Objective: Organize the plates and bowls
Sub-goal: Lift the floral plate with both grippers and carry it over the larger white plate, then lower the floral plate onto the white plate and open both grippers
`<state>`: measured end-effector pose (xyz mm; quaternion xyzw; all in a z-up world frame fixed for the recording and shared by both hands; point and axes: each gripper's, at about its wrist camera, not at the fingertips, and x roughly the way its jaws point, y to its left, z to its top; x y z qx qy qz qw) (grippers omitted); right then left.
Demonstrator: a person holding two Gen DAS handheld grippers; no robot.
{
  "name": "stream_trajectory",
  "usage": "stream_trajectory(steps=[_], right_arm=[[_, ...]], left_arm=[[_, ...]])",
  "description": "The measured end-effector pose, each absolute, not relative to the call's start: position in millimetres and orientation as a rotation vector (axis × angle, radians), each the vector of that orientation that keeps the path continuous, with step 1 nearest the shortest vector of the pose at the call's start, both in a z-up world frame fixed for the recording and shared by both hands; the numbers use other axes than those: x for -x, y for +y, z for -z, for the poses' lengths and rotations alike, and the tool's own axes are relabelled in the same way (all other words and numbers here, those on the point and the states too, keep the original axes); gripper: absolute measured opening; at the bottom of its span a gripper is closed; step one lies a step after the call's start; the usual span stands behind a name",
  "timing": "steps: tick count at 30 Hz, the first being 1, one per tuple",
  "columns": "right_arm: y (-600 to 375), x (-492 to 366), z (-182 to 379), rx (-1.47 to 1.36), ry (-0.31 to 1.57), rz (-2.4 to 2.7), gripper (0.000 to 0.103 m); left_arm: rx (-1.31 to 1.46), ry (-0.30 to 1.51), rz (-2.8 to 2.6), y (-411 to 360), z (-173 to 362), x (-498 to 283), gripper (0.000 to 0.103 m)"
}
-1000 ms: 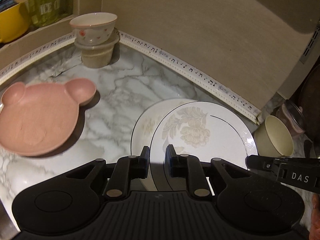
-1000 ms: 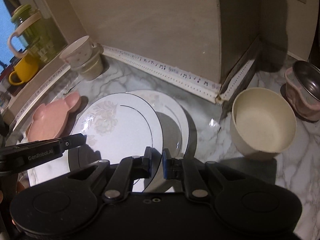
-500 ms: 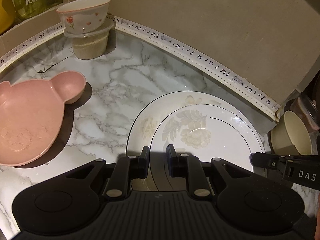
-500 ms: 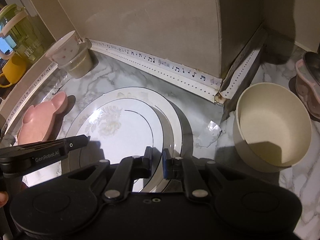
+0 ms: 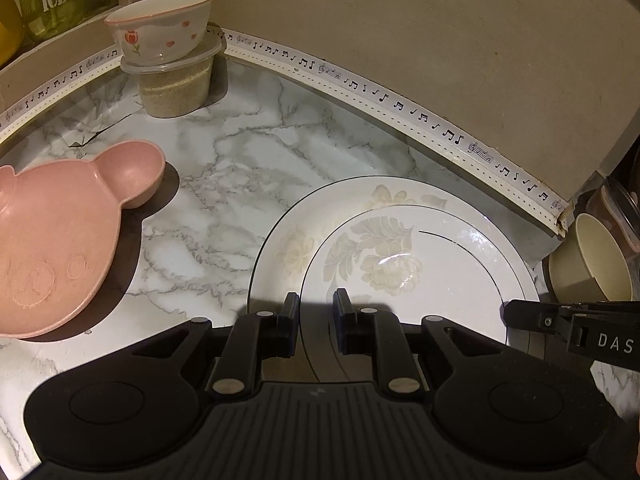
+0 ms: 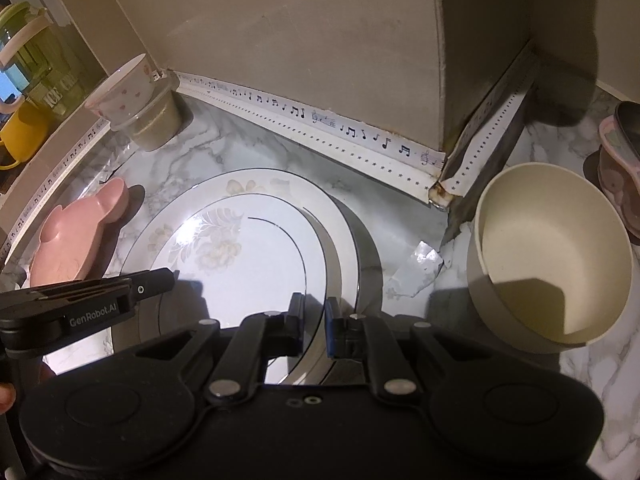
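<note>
A small white floral plate [image 5: 408,264] [image 6: 240,256] lies on a larger white floral plate [image 5: 288,240] [image 6: 340,224] on the marble counter. My left gripper [image 5: 316,318] and my right gripper [image 6: 313,322] each have their jaws shut on the small plate's near rim, from its left and right sides. A pink bear-shaped plate [image 5: 60,236] [image 6: 76,232] lies to the left. A cream bowl [image 6: 552,256] [image 5: 592,260] stands to the right. A white bowl with red flowers [image 5: 160,32] [image 6: 120,92] sits on a lidded plastic tub.
The tub of grain [image 5: 176,84] stands in the back left corner. The wall with music-note trim [image 5: 400,104] bounds the counter behind. A pink container [image 6: 620,160] stands at far right. A green jar and a yellow mug [image 6: 16,132] sit on the left ledge.
The small plate came down onto the large plate and shifted toward its middle. Both grippers moved forward and lower with it.
</note>
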<state>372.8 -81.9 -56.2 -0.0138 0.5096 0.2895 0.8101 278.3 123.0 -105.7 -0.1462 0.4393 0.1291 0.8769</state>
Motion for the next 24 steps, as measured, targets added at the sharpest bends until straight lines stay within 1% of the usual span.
stream_trajectory(steps=[16, 17, 18, 24], right_arm=[[-78, -370, 60, 0.056, 1.075, -0.632, 0.01], [-77, -370, 60, 0.064, 1.073, -0.628, 0.01], [-76, -369, 60, 0.078, 1.071, -0.621, 0.005], [-75, -369, 59, 0.102, 1.056, -0.625, 0.004]], left_arm=[[0.273, 0.886, -0.283, 127, 100, -269, 0.016], [0.264, 0.882, -0.282, 127, 99, -268, 0.016], [0.256, 0.879, -0.281, 126, 98, -267, 0.016], [0.244, 0.877, -0.272, 120, 98, -266, 0.016]])
